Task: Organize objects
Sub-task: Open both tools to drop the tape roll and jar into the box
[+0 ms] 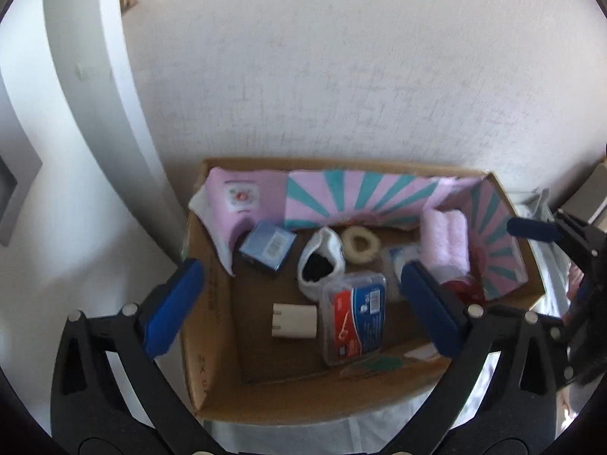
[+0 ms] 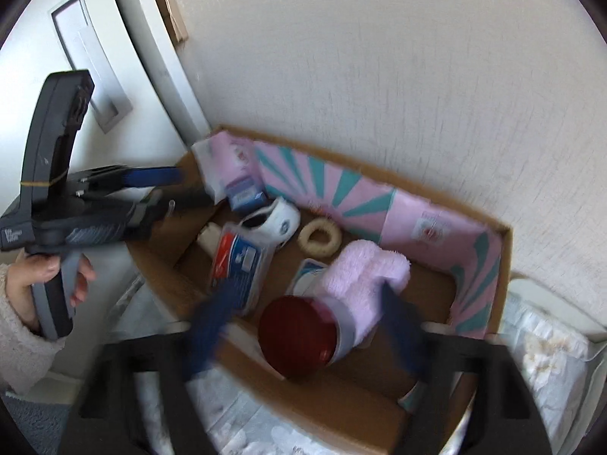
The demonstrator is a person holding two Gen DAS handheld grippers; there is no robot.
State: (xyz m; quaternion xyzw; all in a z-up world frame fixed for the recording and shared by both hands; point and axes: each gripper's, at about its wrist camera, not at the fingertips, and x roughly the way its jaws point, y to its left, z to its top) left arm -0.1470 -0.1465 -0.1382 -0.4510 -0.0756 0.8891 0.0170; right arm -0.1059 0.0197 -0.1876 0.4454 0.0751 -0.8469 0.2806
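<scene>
An open cardboard box (image 1: 212, 326) lined with pink and teal paper holds a floss-pick case (image 1: 354, 316), a white plug adapter (image 1: 294, 320), a blue box (image 1: 267, 247), a white rolled sock (image 1: 320, 261), a cream ring (image 1: 358, 242), a pink towel (image 1: 447, 240) and a red-lidded jar (image 2: 297, 335). My left gripper (image 1: 299, 303) is open and empty above the box. My right gripper (image 2: 303, 333) is open, its fingers on either side of the jar, not touching it. The box also shows in the right wrist view (image 2: 504, 265).
The box stands against a textured white wall (image 1: 341, 76) on white bedding (image 2: 550, 360). A white door frame (image 1: 87, 94) is to the left. My left gripper and the hand holding it show in the right wrist view (image 2: 76, 220).
</scene>
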